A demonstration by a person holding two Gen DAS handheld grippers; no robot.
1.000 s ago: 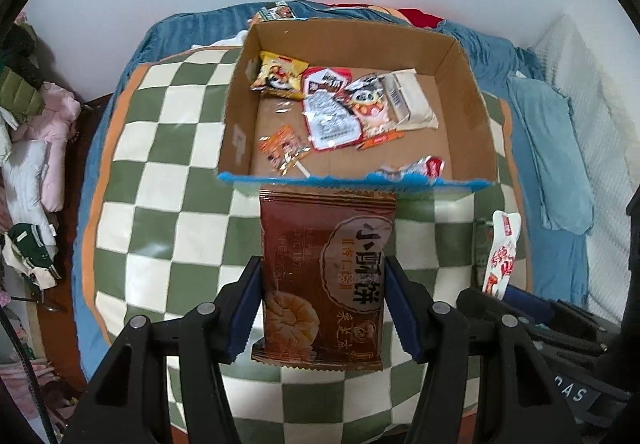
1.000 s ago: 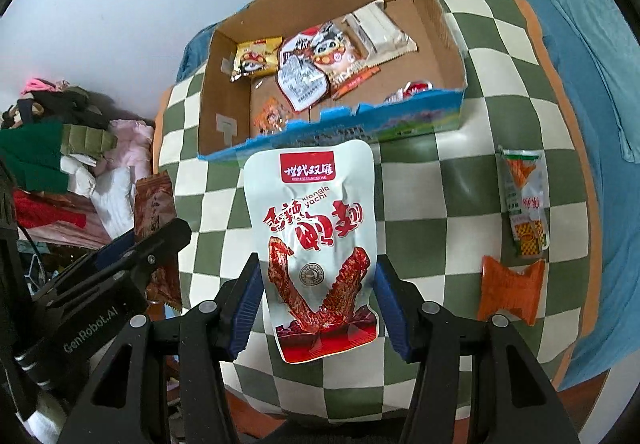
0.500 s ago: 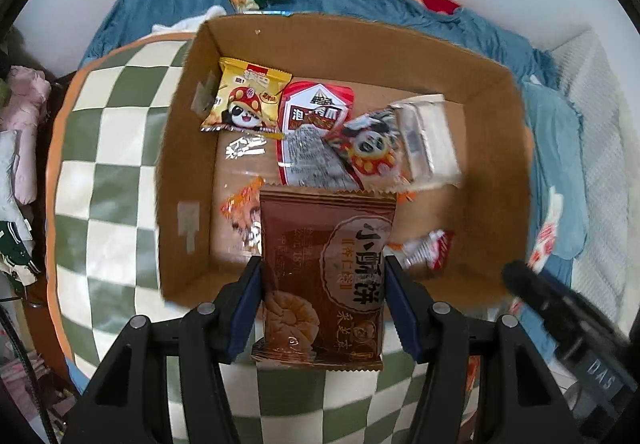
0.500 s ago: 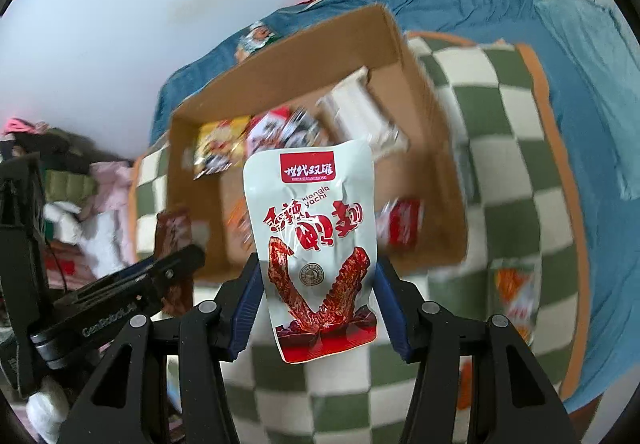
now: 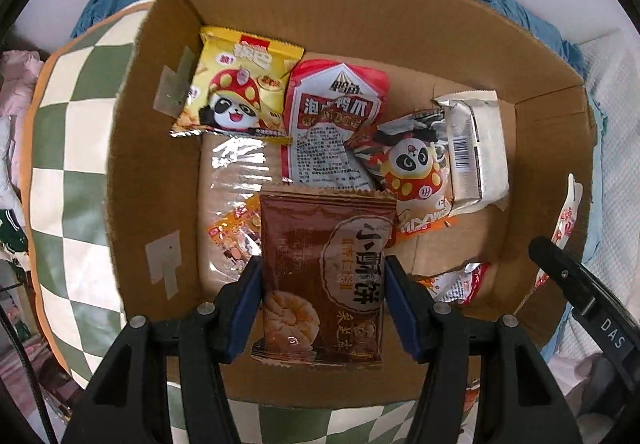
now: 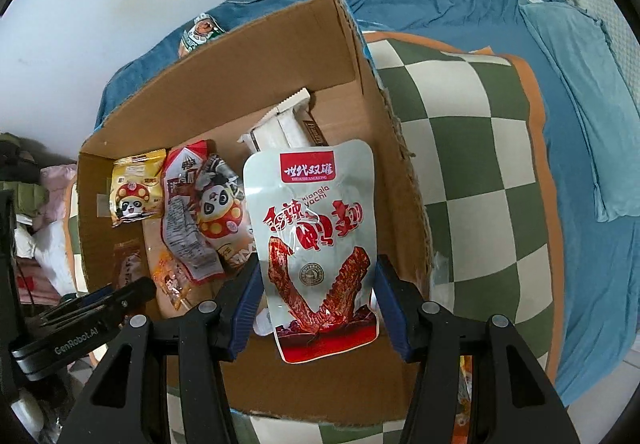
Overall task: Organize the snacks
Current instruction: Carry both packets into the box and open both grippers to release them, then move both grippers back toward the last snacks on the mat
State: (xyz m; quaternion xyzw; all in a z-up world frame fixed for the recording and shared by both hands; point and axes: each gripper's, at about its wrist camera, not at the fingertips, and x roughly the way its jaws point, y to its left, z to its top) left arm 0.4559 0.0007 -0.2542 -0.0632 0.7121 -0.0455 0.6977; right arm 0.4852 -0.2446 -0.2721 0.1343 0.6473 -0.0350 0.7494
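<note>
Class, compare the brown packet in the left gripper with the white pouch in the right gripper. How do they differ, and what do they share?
The brown packet is dark brown with a pastry picture; the white pouch is pale with red wing-shaped meat pieces pictured. The brown packet has straight, serrated ends; the white pouch has rounded corners. The brown packet carries an oval label; the white pouch a red banner. Both are held by their side edges over the cardboard box.
</note>
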